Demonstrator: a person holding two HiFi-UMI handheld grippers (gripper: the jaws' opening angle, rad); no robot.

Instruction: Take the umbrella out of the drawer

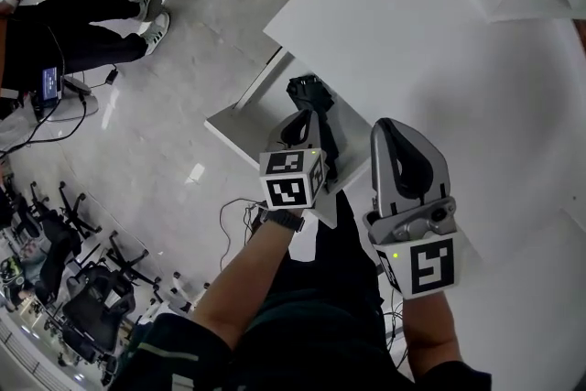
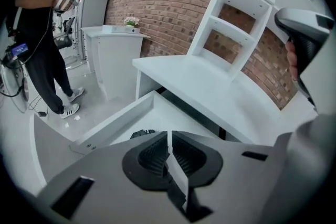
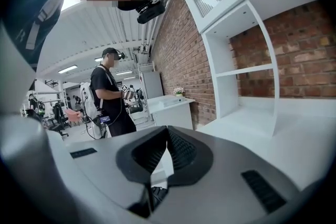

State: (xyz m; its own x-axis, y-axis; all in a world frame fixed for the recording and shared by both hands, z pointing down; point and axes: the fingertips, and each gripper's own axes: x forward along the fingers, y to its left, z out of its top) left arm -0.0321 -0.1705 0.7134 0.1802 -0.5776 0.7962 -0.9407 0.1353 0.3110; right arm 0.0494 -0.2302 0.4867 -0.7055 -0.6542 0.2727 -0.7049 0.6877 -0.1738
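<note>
The left tool (image 2: pixel 169 140) was clenched on nothing and tilted steeply down above the folded black fabric umbrella (image 1: pixel 311 92) lying in the open white drawer (image 1: pixel 236 125). The right tool (image 3: pixel 166 135), also clenched and empty, pointed nearer level over the white bench (image 1: pixel 439 41).

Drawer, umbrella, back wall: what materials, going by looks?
Drawer: probably painted or laminated board; flat matte white panels with square edges.
Umbrella: likely black fabric; soft crumpled folds, no shine.
Wall: bare red-brown brick; the mortar joints are plain to see.
</note>
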